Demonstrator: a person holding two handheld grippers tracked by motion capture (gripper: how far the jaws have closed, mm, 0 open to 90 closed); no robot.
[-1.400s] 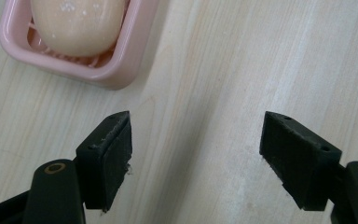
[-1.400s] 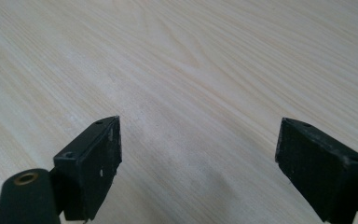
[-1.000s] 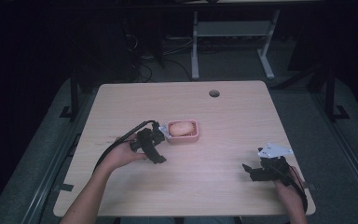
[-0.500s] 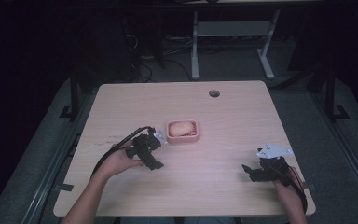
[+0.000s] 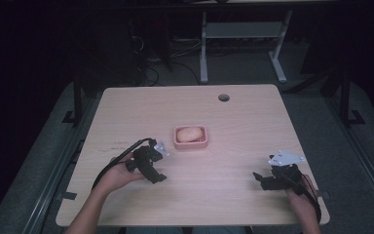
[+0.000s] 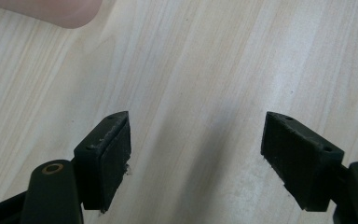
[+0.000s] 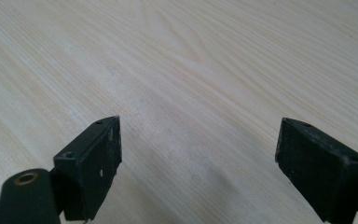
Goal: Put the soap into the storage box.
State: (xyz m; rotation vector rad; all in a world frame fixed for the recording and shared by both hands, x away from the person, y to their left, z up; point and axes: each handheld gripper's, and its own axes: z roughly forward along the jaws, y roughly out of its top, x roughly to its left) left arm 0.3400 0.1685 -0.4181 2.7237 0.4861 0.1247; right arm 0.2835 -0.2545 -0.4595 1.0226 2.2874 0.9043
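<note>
A small pink tray [image 5: 202, 144] sits at the middle of the table with a pale, rounded lump [image 5: 189, 133] lying in it. My left gripper [image 5: 156, 173] is held just near-left of the tray, apart from it. In the left gripper view it [image 6: 198, 135] stands open over bare wood, and a pink corner of the tray [image 6: 51, 9] shows at the top left. My right gripper [image 5: 260, 178] rests near the table's front right. The right gripper view has it [image 7: 200, 135] open with nothing between its jaws.
The light wooden table [image 5: 243, 122] has a round cable hole [image 5: 223, 97] at the back right. Dark floor, cables and a white desk frame [image 5: 243, 29] lie beyond the far edge. A cable [image 5: 119, 161] trails from the left gripper.
My left gripper has drawn back from the pink tray toward the near left, empty. The right gripper has stayed where it was.
</note>
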